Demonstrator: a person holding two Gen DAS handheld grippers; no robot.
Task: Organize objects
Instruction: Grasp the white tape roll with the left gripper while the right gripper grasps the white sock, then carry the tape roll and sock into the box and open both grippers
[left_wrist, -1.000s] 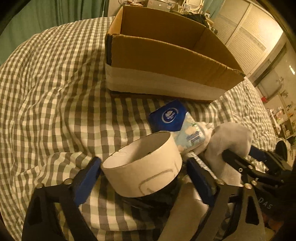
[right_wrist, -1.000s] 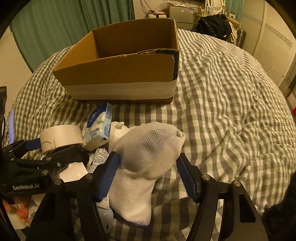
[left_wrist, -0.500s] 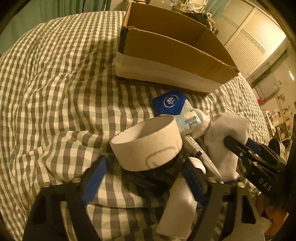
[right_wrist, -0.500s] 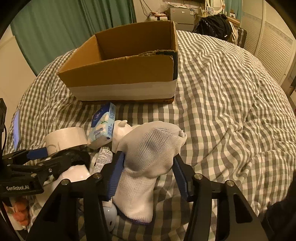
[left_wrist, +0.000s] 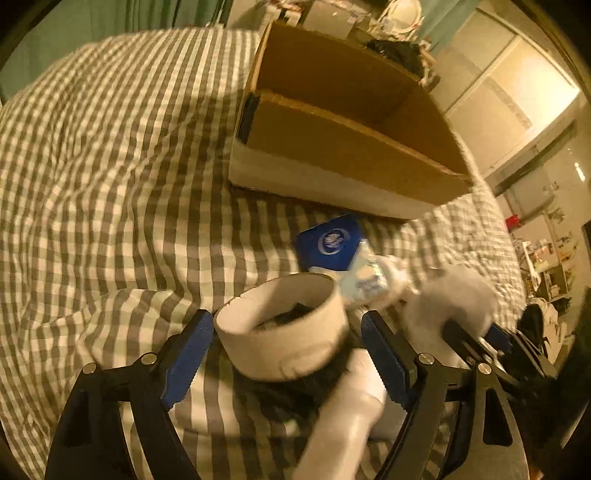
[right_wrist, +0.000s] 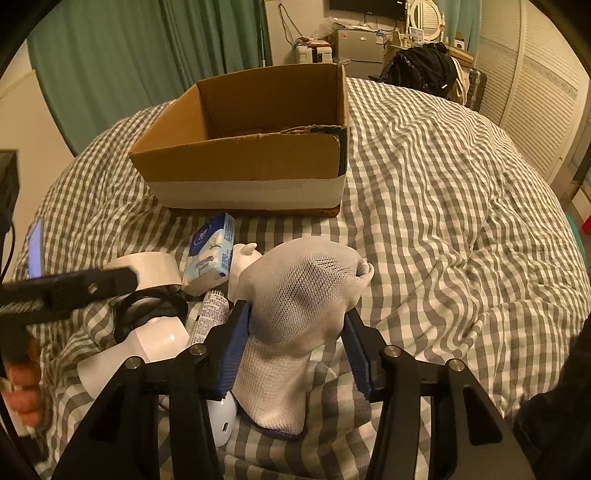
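A roll of white tape (left_wrist: 284, 332) sits between the fingers of my left gripper (left_wrist: 286, 354), which touch its sides; it also shows in the right wrist view (right_wrist: 147, 267). My right gripper (right_wrist: 297, 347) is shut on a white sock (right_wrist: 299, 310), also seen in the left wrist view (left_wrist: 454, 299). An open cardboard box (right_wrist: 251, 166) stands farther back on the checked bedspread (right_wrist: 443, 221); it also shows in the left wrist view (left_wrist: 351, 147). A blue tissue pack (right_wrist: 212, 251) lies in front of it.
A pile beside the sock holds a white tube (right_wrist: 212, 314), a white bottle (right_wrist: 155, 343), a black ring (right_wrist: 147, 314) and a small white figure (right_wrist: 243, 258). A louvred wardrobe (right_wrist: 535, 92) and green curtains (right_wrist: 129, 55) stand behind the bed.
My right gripper has closed from open onto the sock and lifted it a little. My left gripper has closed in on the tape roll and shifted; the view is blurred by motion.
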